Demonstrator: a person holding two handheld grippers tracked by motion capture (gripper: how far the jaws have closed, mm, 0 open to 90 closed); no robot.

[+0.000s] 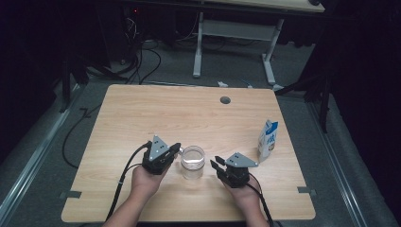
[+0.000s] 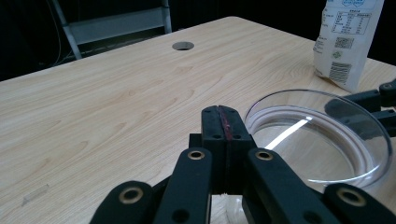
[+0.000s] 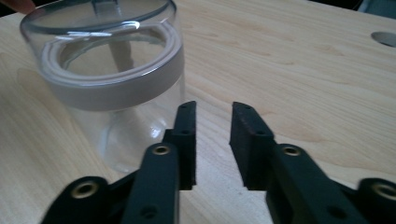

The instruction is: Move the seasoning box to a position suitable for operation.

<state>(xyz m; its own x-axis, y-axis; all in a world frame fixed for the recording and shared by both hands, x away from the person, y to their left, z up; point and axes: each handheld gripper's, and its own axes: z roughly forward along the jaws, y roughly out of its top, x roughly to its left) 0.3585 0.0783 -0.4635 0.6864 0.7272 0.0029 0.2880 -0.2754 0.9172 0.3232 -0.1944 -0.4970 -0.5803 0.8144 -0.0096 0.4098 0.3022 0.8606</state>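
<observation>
My left gripper (image 1: 176, 150) is closed on nothing, its tips just beside the rim of the lidded clear glass jar (image 1: 193, 162), which stands upright on the table (image 1: 142, 113) between my hands. My right gripper (image 1: 216, 163) has its jaws partly apart, empty, the jar just off to its left, level with the tips

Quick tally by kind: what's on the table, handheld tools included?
Clear jar with lid: 1
Carton: 1
Grippers: 2, left gripper and right gripper
Total: 4
</observation>
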